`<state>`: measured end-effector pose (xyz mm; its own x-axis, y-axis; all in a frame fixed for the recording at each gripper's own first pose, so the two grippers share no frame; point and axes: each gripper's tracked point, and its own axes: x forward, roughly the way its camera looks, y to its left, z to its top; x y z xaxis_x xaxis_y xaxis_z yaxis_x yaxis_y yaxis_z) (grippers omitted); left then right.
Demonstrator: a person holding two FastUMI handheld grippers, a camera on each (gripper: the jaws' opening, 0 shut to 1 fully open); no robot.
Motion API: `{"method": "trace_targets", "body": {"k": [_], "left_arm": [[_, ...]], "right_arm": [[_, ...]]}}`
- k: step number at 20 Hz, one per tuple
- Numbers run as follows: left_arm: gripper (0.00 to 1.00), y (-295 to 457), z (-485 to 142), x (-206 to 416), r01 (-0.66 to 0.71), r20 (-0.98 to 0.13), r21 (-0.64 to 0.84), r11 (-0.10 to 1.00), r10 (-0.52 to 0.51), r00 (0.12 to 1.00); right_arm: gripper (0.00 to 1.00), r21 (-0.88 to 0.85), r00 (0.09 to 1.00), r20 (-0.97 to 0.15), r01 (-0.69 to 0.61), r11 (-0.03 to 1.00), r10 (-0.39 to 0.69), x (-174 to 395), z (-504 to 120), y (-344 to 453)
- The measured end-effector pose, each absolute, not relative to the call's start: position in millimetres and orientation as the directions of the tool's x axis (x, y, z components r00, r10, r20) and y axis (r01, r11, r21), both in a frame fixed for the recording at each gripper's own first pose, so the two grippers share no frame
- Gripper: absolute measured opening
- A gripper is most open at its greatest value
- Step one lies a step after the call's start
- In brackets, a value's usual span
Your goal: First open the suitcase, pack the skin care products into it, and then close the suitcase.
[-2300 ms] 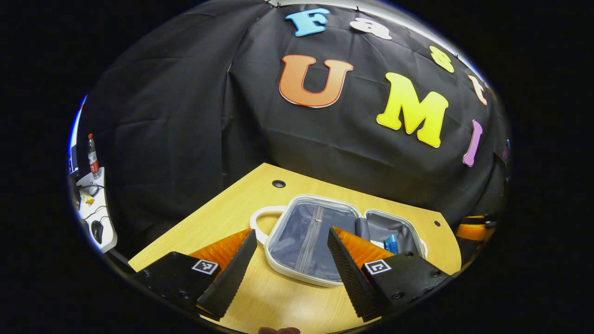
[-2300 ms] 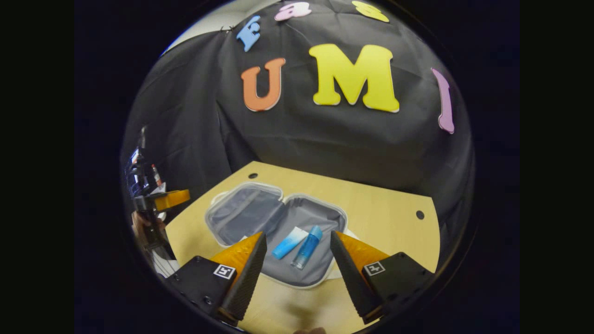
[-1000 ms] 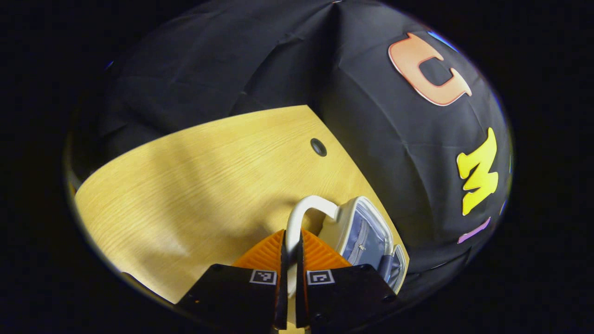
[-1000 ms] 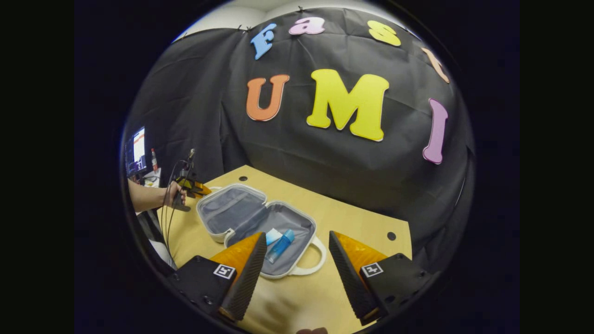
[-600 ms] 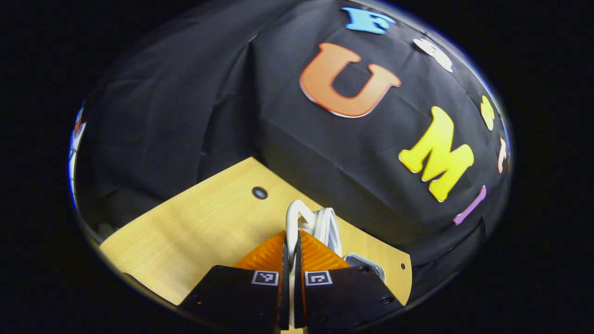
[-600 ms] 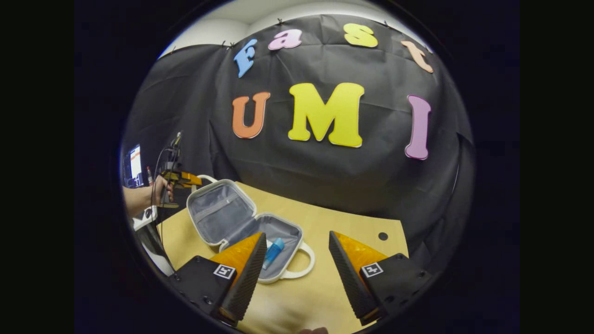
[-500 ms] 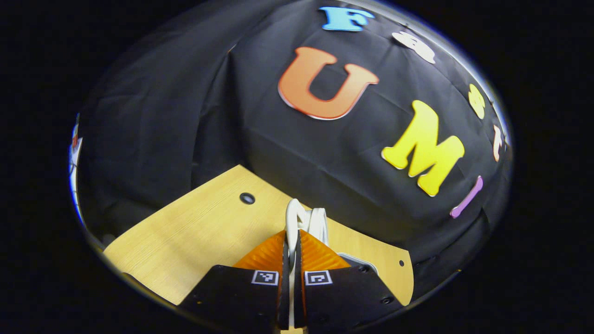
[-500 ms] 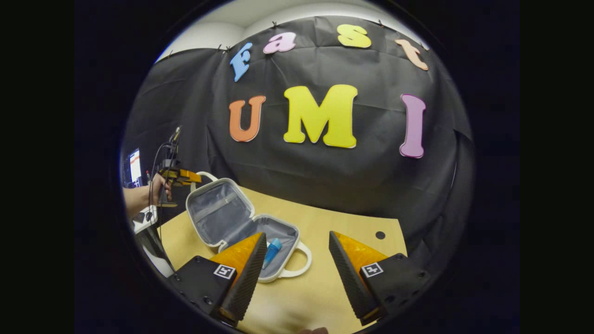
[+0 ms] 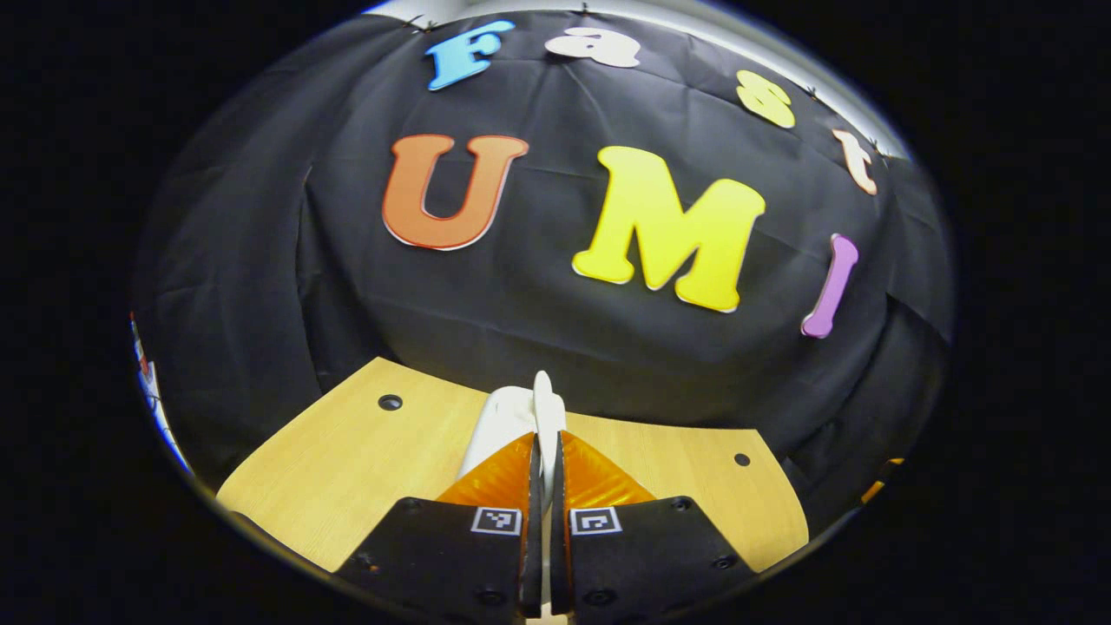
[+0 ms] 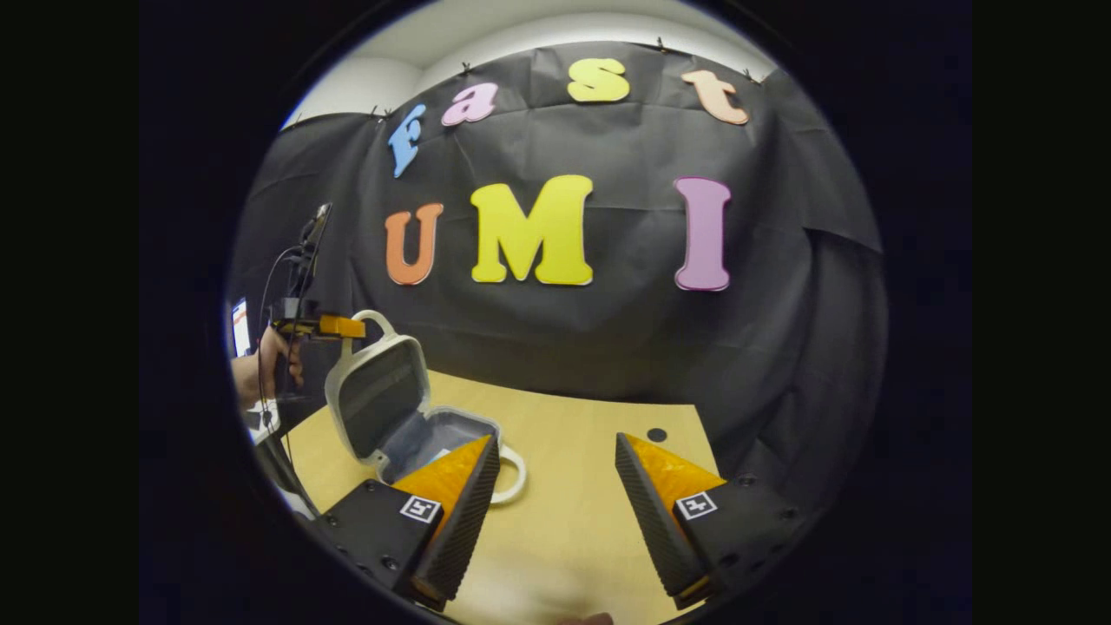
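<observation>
A small white suitcase with grey lining sits on the wooden table (image 10: 590, 486). Its lid (image 10: 375, 395) stands raised, nearly upright, over the base (image 10: 438, 431). The other gripper (image 10: 334, 326), held by a hand (image 10: 260, 369), is pinching the lid's white handle (image 10: 371, 319). In the left gripper view, my left gripper (image 9: 545, 451) is shut on that handle (image 9: 544, 404), with the lid's white shell (image 9: 499, 421) edge-on behind it. My right gripper (image 10: 555, 447) stands open in front of the suitcase, holding nothing. Its left finger hides most of the base's inside.
The base's own white handle (image 10: 514, 473) lies flat toward my right gripper. Cable holes mark the table (image 9: 390, 402) (image 9: 740, 459) (image 10: 657, 434). A lit screen (image 10: 238, 326) and cables sit past the table's left edge.
My left gripper closed on the lid's handle and has swung the lid up from flat to nearly upright. My right gripper stayed open and drew back to the right of the suitcase.
</observation>
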<state>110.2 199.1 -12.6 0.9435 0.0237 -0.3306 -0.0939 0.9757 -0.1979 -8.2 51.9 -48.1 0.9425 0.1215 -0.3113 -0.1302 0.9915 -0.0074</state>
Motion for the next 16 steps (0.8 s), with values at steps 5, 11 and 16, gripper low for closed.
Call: {"method": "trace_targets", "body": {"k": [5,11,16], "left_arm": [[0.07,124.6,-31.5,119.1,-0.026,-0.326,-0.186,0.982,-0.037,0.945],[0.06,48.8,-80.6,126.5,0.072,-0.376,-0.146,0.987,-0.123,0.918],[0.07,-4.2,-139.7,133.5,0.109,-0.444,-0.09,0.99,-0.138,0.886]], "right_arm": [[0.8,-0.016,0.943,-0.33,-0.046,0.999,0.038,-17.4,-49.9,2.2],[0.77,-0.03,0.927,-0.372,0.039,0.999,-0.048,-30.1,-58.6,-45.1],[0.8,-0.057,0.906,-0.415,0.065,0.996,-0.083,-41.5,-66.1,-71.9]]}}
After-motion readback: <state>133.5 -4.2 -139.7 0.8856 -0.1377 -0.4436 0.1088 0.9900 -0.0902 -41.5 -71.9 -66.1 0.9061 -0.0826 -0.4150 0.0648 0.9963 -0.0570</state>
